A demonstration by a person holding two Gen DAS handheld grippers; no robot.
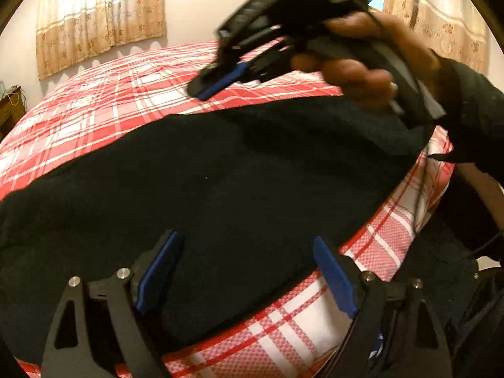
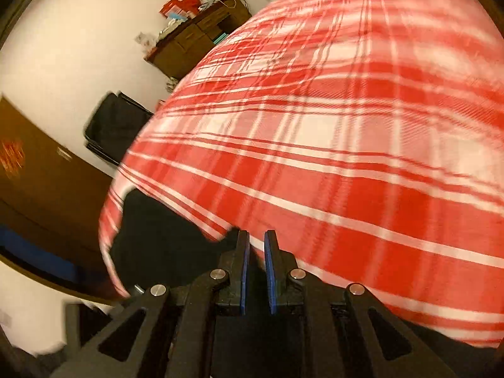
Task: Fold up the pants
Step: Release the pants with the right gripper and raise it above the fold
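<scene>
Black pants lie flat in a wide band across the red and white plaid bed. My left gripper hovers over their near edge, its blue pads far apart with nothing pinched between them. Beyond the pants, a hand carries my right gripper above the bedspread with its pads together. In the blurred right wrist view, that right gripper shows only a narrow slit between its pads and holds nothing. A dark part of the pants lies at its lower left on the bed.
Patterned curtains hang on the wall behind the bed. A cluttered wooden desk and a black case stand beside the bed. A brown wooden panel is at the left. The person's dark sleeve fills the right side.
</scene>
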